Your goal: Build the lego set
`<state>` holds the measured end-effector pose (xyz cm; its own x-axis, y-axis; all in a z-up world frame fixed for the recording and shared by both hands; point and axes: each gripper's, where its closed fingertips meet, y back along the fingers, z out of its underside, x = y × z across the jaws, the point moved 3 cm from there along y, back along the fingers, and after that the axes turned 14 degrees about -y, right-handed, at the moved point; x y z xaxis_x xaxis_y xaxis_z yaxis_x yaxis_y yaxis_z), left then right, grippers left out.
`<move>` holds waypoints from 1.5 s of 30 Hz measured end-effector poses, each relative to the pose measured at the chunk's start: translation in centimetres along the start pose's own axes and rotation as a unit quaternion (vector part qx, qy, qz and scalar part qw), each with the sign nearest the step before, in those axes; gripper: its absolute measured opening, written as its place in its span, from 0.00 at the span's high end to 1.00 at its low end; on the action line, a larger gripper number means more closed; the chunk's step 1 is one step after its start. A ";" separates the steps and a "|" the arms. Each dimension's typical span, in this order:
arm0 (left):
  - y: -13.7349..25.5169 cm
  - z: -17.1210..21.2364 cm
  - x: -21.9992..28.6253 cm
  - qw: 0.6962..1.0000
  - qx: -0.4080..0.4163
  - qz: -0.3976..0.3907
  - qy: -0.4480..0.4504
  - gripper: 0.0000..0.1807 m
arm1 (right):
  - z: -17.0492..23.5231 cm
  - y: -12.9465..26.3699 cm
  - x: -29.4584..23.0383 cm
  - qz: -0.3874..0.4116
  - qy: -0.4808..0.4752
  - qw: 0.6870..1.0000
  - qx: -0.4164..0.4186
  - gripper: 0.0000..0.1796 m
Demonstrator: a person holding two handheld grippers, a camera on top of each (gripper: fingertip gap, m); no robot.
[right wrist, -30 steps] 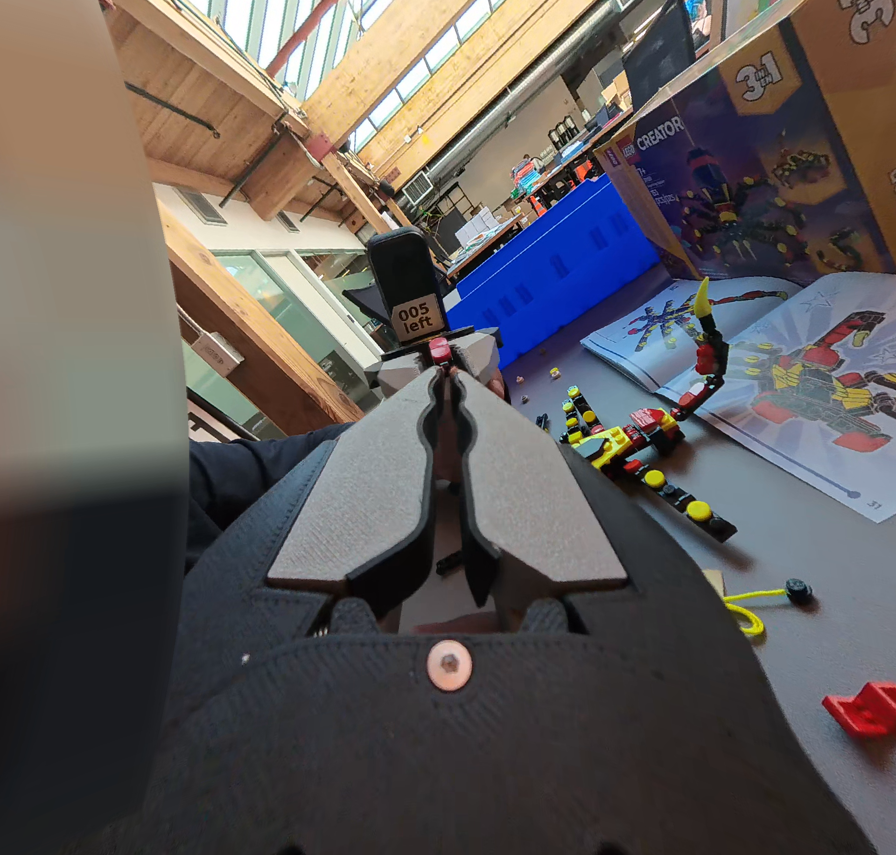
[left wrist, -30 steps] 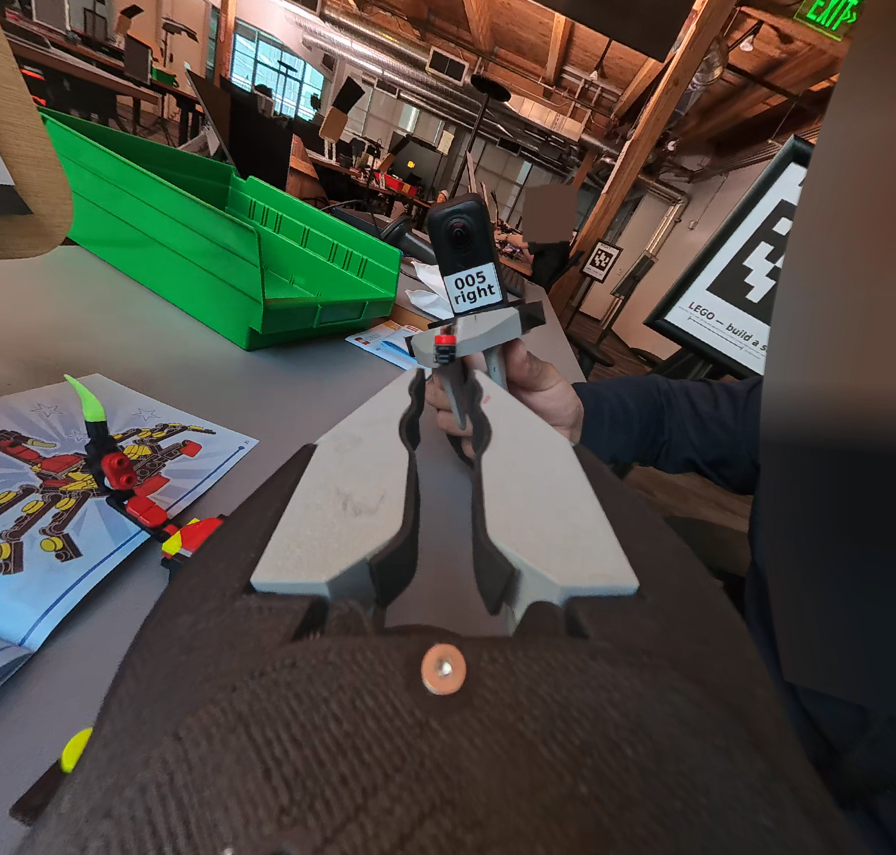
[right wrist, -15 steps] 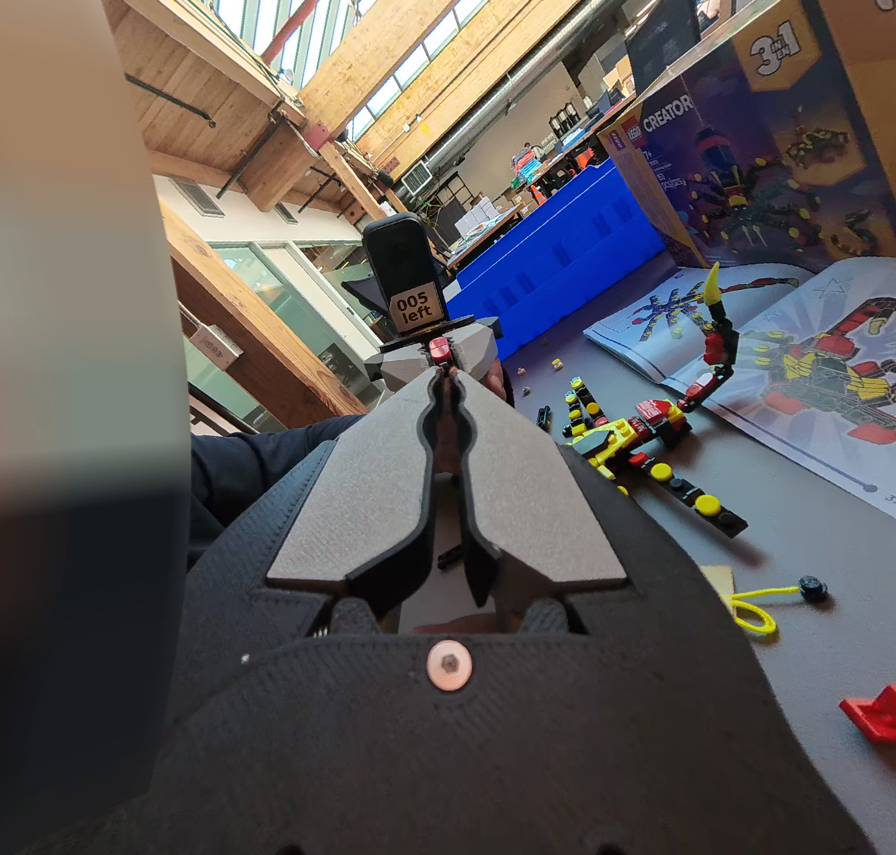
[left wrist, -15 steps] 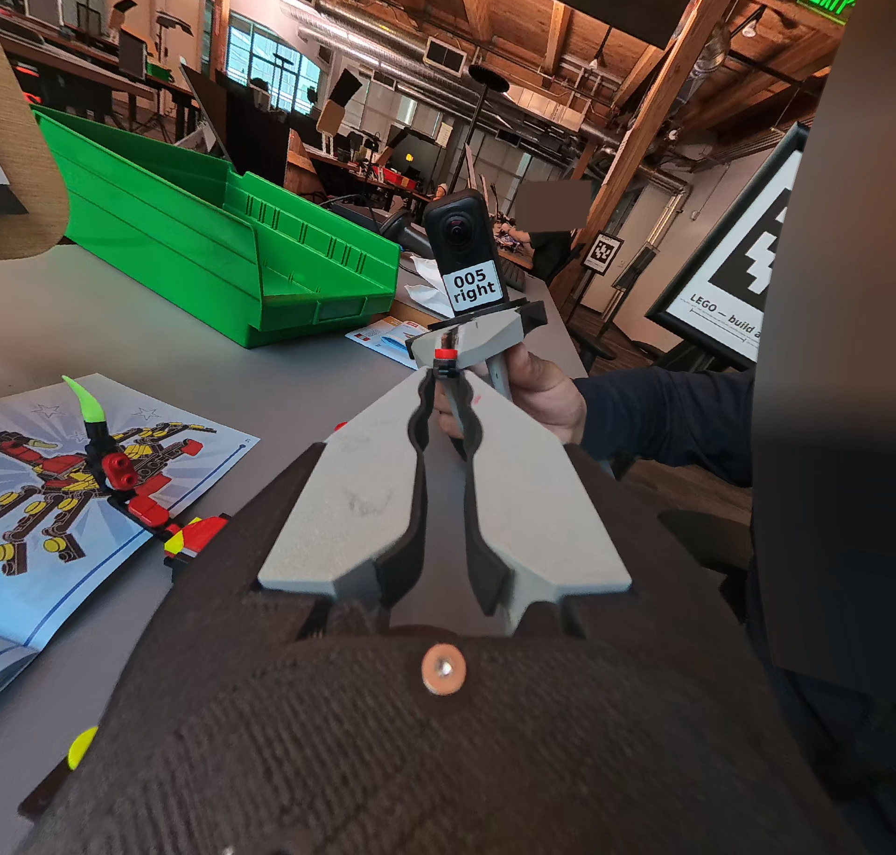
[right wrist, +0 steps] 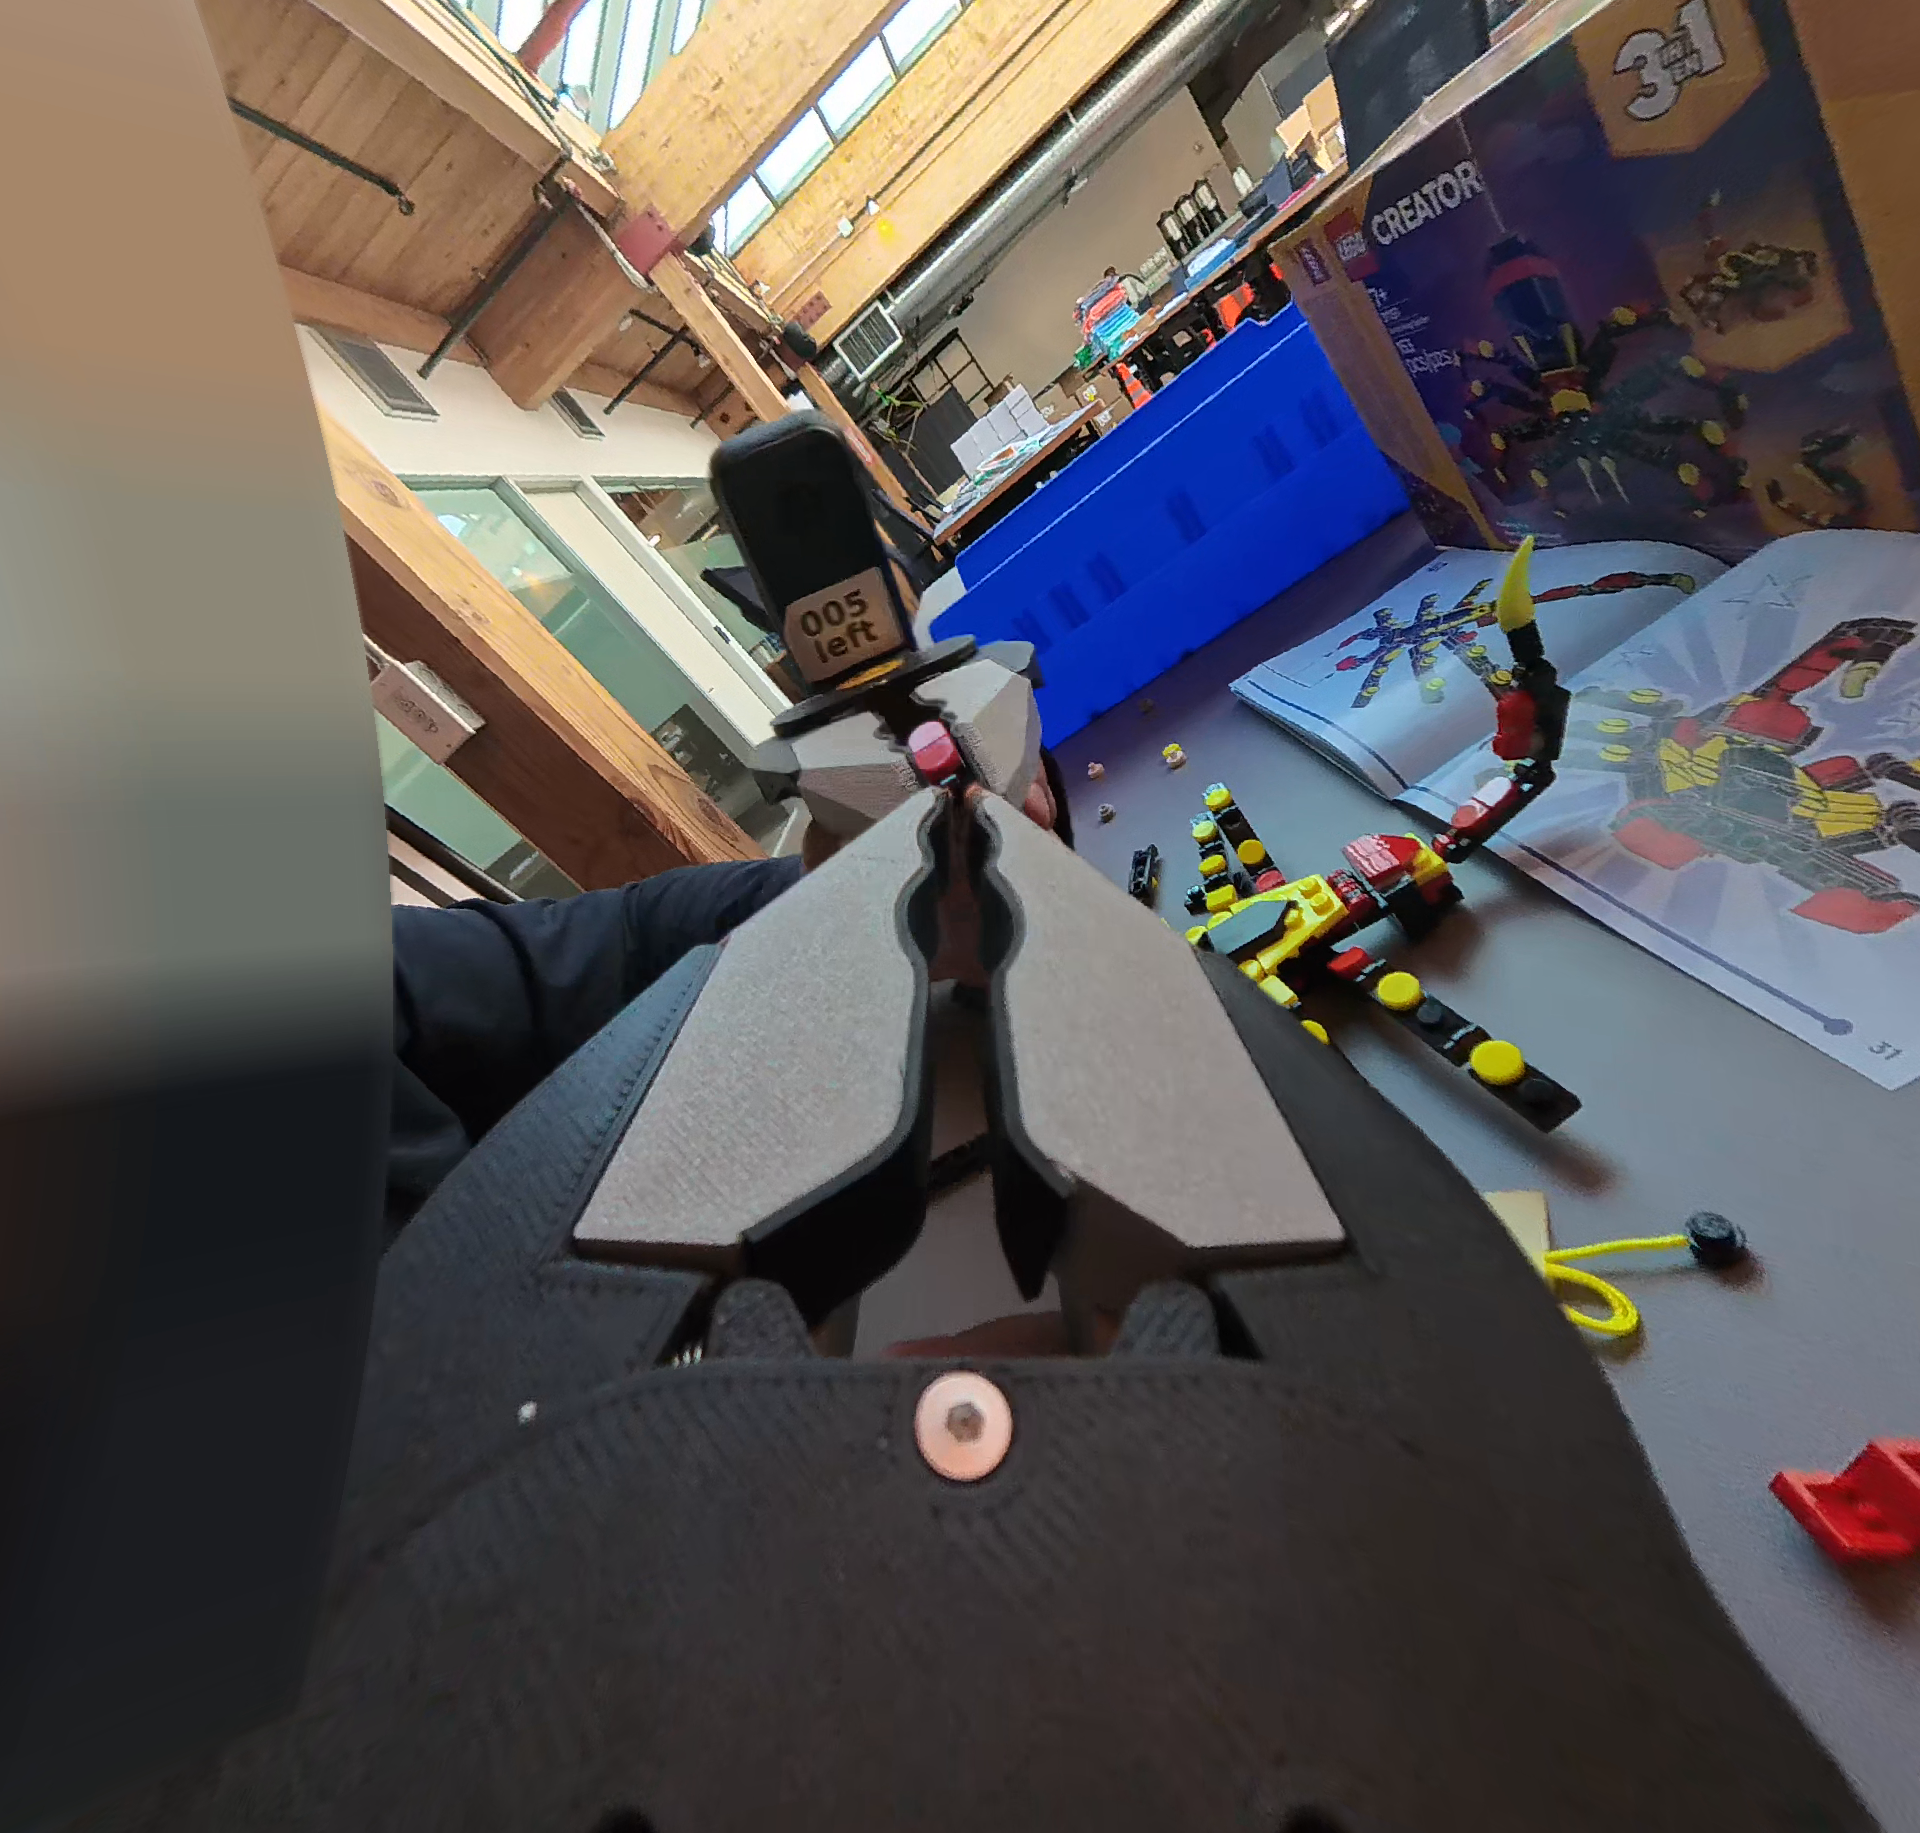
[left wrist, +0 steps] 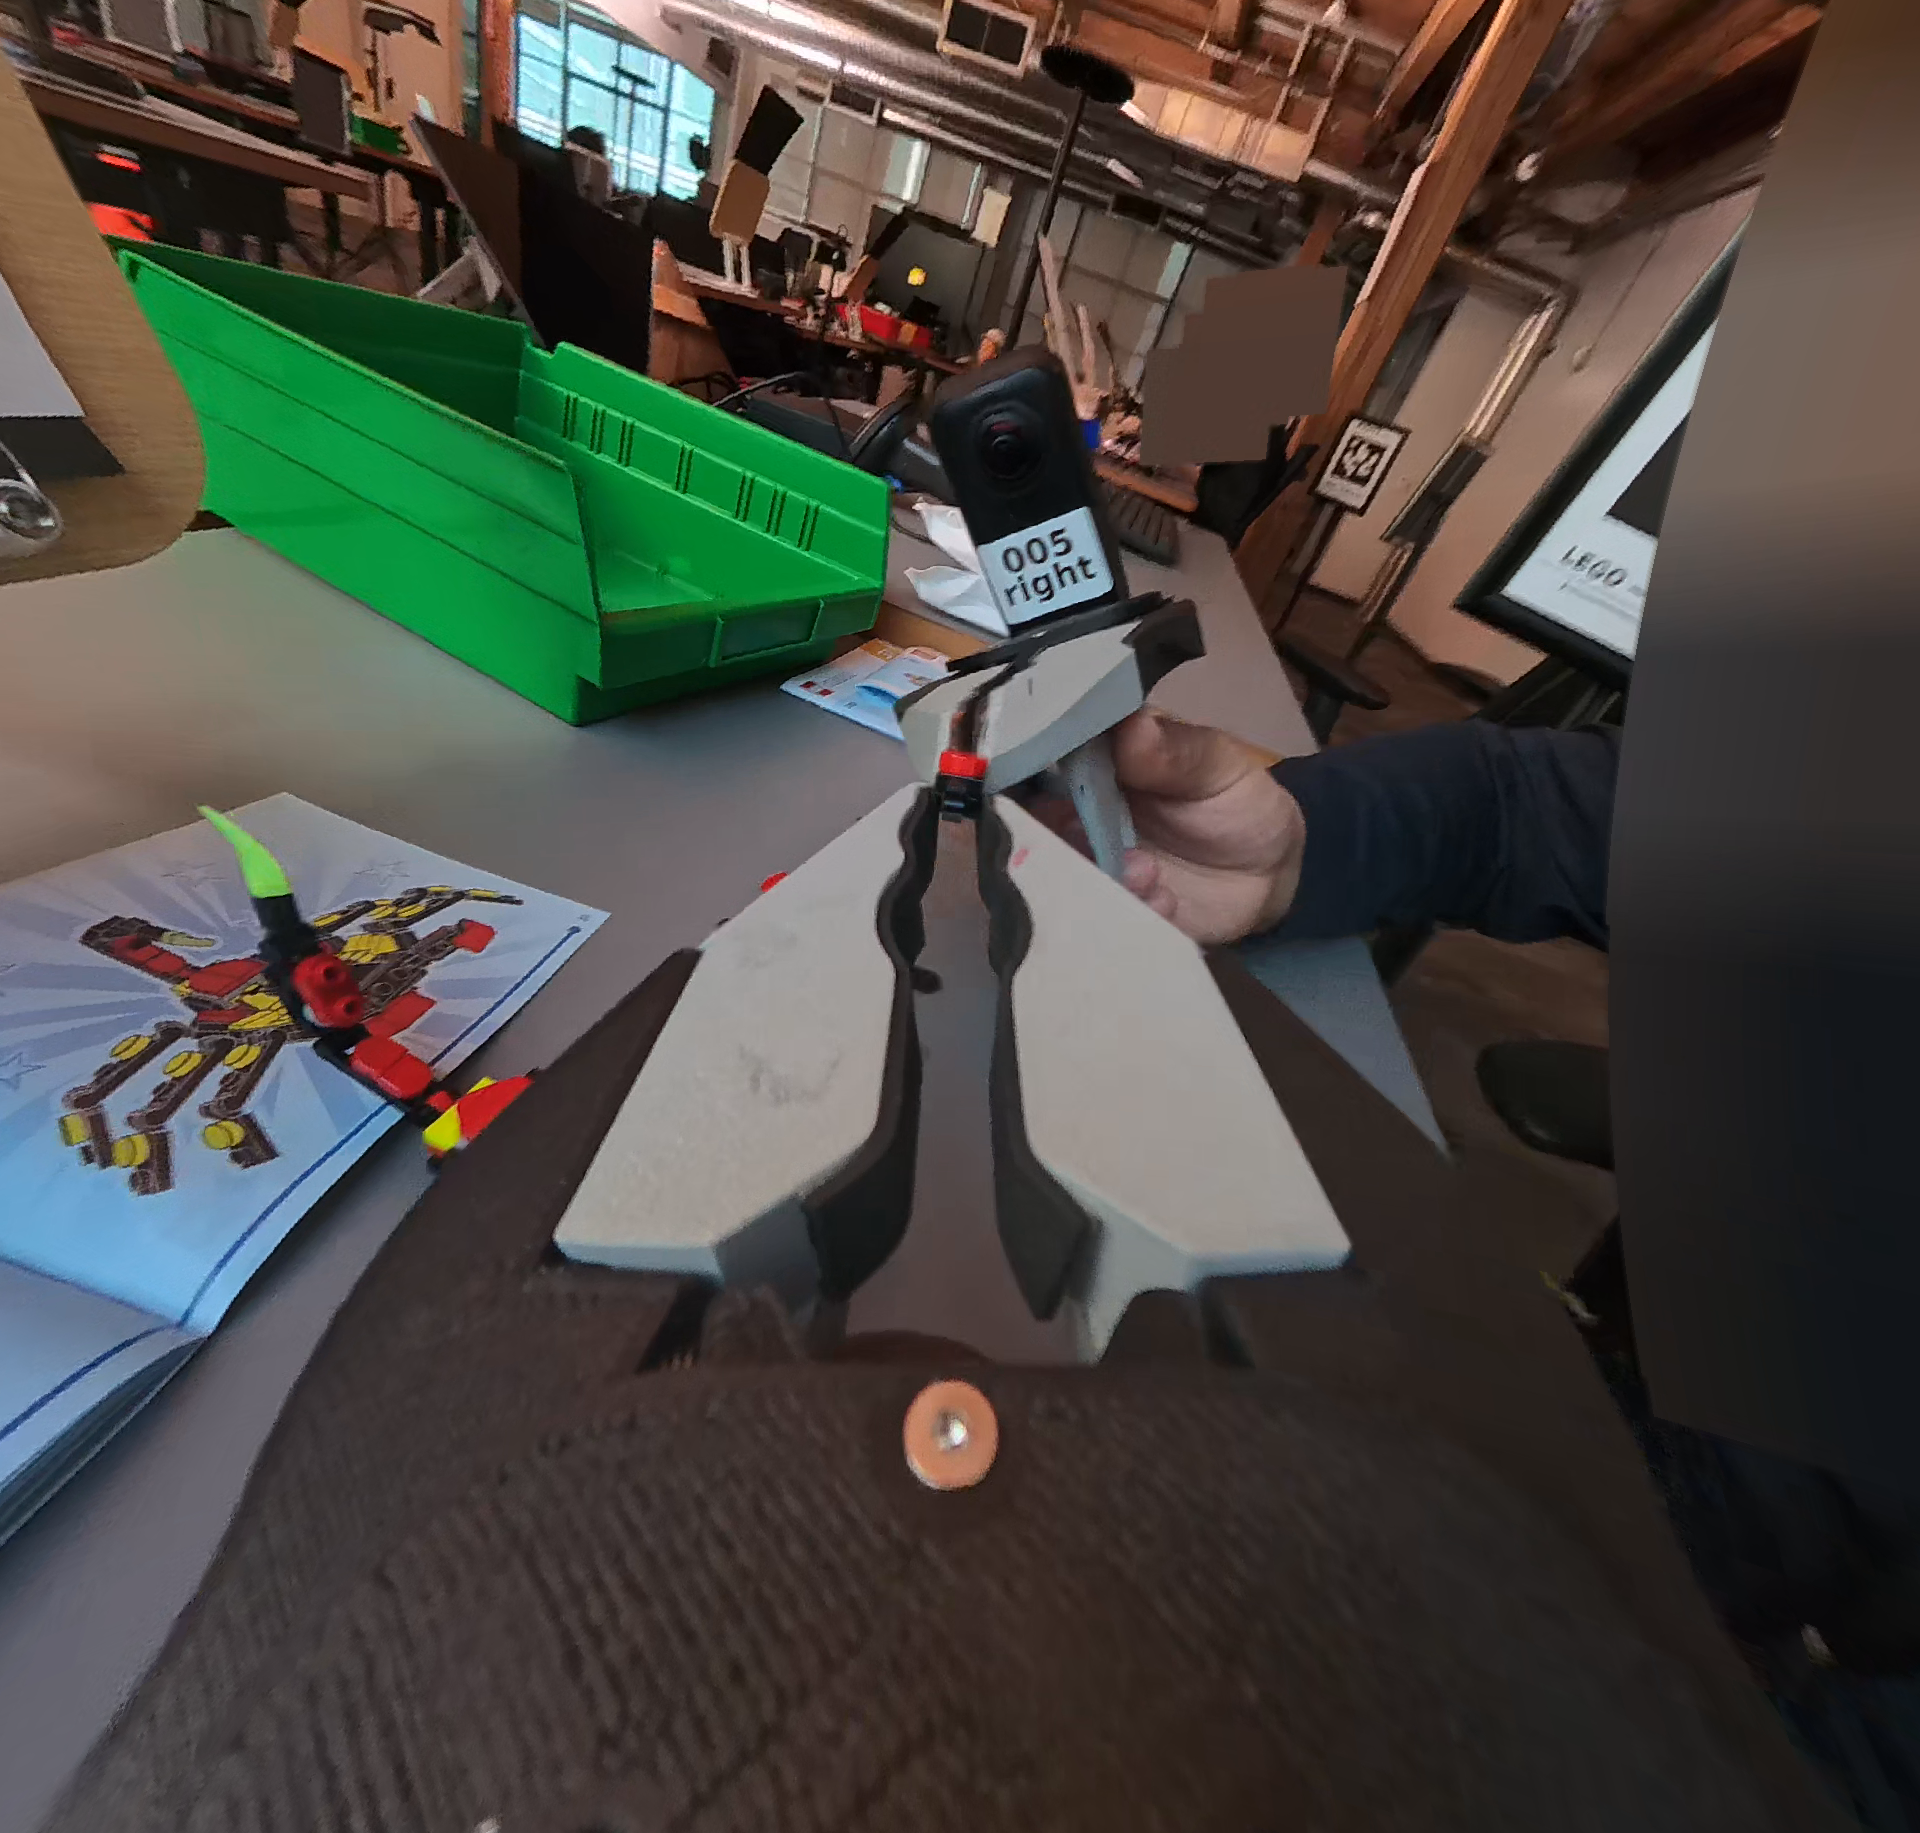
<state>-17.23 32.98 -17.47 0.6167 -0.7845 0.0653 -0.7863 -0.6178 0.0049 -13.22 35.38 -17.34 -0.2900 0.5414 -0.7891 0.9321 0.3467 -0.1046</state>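
Note:
My left gripper [left wrist: 951, 812] and right gripper [right wrist: 951, 801] meet tip to tip in the air above the table's near edge. Both are closed on a small red-and-black lego piece [left wrist: 958, 781], which also shows in the right wrist view [right wrist: 930, 753]. I cannot tell which part each one grips. The partly built scorpion model [right wrist: 1340, 910] lies on the grey table [right wrist: 1714, 1160], its tail with the yellow-green stinger [left wrist: 255, 858] raised over the open instruction booklet [left wrist: 208, 1160]. A hand [left wrist: 1195, 838] holds the right gripper.
A green bin [left wrist: 520, 536] stands at the back in the left wrist view. A blue bin [right wrist: 1174, 578] and the set's box [right wrist: 1662, 277] stand behind the booklet. A black strip with yellow studs [right wrist: 1455, 1045], a yellow string [right wrist: 1600, 1274], a red piece [right wrist: 1860, 1503] and small loose bits [right wrist: 1174, 755] lie around. The tips of both grippers are at nearly the same place.
Both grippers stay tip to tip on the small piece. The pair has shifted and tilted slightly, so the table and model sit a little differently in both views.

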 end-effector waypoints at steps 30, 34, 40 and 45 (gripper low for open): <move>0.2 -0.2 0.1 1.000 -0.016 -0.008 0.012 0.98 | -0.3 0.0 -0.5 0.053 0.099 0.994 -0.009 1.00; 0.3 0.2 0.0 0.998 -0.008 0.027 0.054 0.98 | 0.0 0.0 -0.2 0.044 0.102 0.993 -0.034 1.00; 0.2 0.0 0.7 0.993 0.004 0.074 0.097 0.98 | 0.3 0.3 -1.0 0.035 0.165 0.984 -0.063 1.00; 0.1 -0.1 0.9 0.988 0.015 0.088 0.125 0.98 | 0.3 0.4 -1.1 0.026 0.176 0.982 -0.067 1.00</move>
<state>-16.78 32.25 -17.32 0.4392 -0.8446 0.3062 -0.8768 -0.4772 -0.0587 -12.48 34.62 -16.68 -0.3220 0.7836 -0.5313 0.9177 0.3963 0.0284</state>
